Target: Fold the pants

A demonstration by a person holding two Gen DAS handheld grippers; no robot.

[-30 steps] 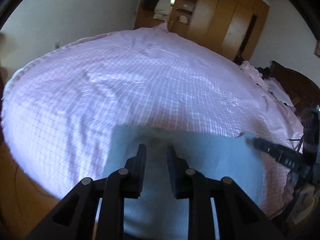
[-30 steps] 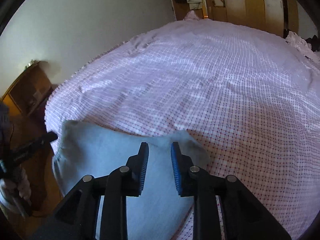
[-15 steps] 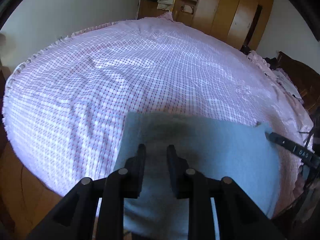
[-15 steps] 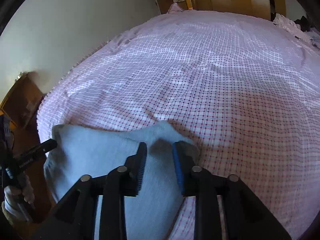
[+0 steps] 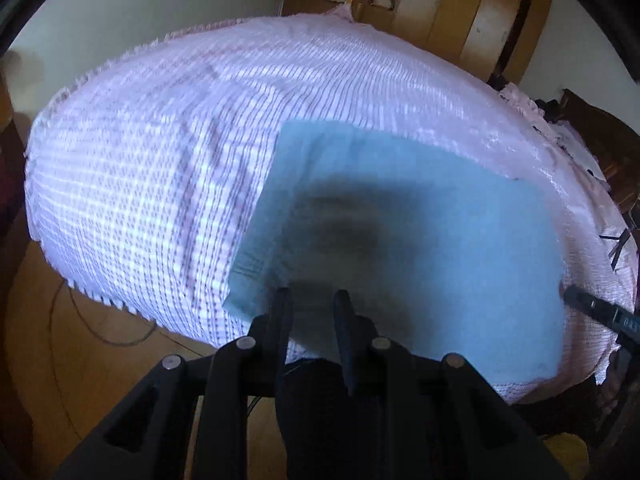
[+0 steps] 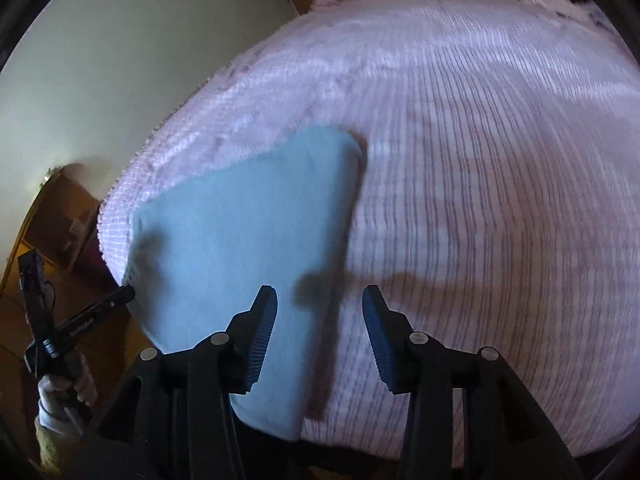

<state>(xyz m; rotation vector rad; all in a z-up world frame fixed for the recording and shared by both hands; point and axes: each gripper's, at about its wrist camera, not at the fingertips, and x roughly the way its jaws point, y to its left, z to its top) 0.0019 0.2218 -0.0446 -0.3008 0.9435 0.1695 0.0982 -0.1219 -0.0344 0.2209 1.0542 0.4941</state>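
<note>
Your pants (image 5: 420,232) lay folded into a flat, soft-edged slab of plain light-blue knit on the near part of the bed (image 5: 152,168), close to its edge. The cloth looked matte and thick, with a stitched hem visible at the near left corner in the left wrist view and a rounded, puffy far corner in the right wrist view. Under it, the bed cover was a pink-and-white checked weave, lightly rumpled, with a frilled fringe along its border; both views were blurred, so the check smeared into stripes.

Your left gripper (image 5: 310,300) hung over the near edge of the pants with its black fingers close together, a narrow gap between them; I could not tell whether any cloth sat in that gap. Your right gripper (image 6: 319,300) had its fingers spread wide, the ribbed blue pads (image 6: 262,334) facing each other with nothing between them, poised above the right edge of the pants (image 6: 240,248) where the blue met the checks.

Behind the bed stood a wardrobe (image 5: 480,20) of smooth orange-brown wood, and a wooden floor (image 5: 60,360) showed below the bed's edge.
</note>
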